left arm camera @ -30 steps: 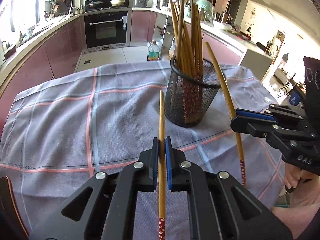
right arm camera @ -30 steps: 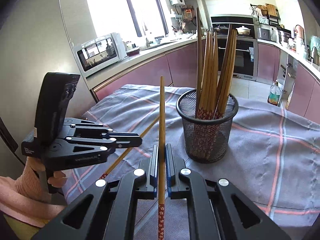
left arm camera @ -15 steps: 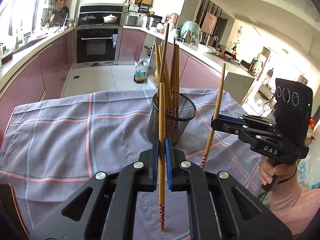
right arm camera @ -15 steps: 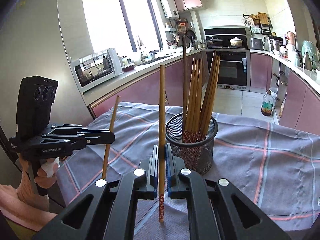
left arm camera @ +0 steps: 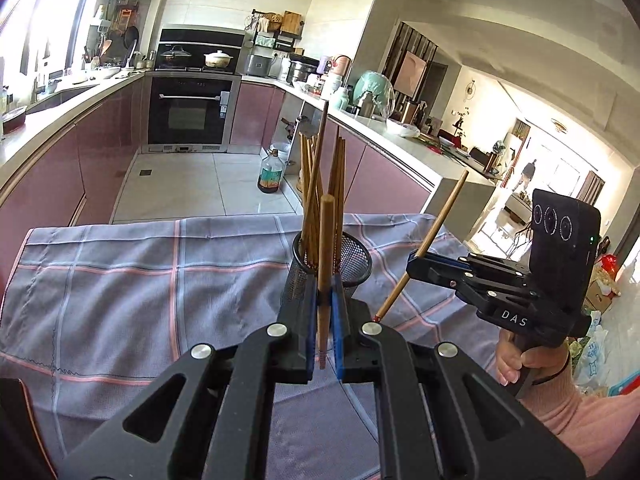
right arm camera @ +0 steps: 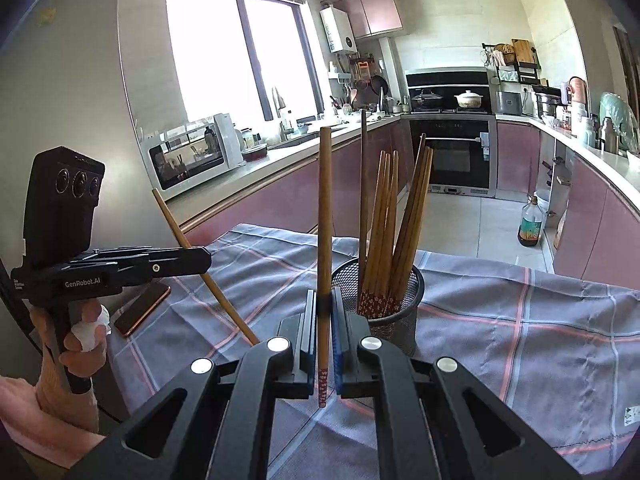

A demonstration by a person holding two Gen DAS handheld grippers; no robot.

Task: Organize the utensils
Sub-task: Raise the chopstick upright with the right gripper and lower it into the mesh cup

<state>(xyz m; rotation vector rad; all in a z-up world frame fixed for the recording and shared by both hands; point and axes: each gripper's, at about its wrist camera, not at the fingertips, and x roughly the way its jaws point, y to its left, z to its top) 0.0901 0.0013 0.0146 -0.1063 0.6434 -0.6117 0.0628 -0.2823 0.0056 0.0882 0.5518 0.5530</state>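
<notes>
Two chopsticks are up, one per gripper. Left wrist view: your left gripper [left arm camera: 325,300] is clamped tight on a chopstick [left arm camera: 326,248] standing upright in front of the mesh holder [left arm camera: 356,256], which stands on the checked cloth [left arm camera: 140,280]. Only here: your right gripper [left arm camera: 416,266] from the side, its chopstick [left arm camera: 440,216] slanted.

Right wrist view: your right gripper [right arm camera: 323,308] pinches its chopstick [right arm camera: 325,208] upright, just left of the holder [right arm camera: 404,284] full of chopsticks [right arm camera: 384,216]. Only here: a phone [right arm camera: 142,308] on the cloth under your left gripper [right arm camera: 200,258].
</notes>
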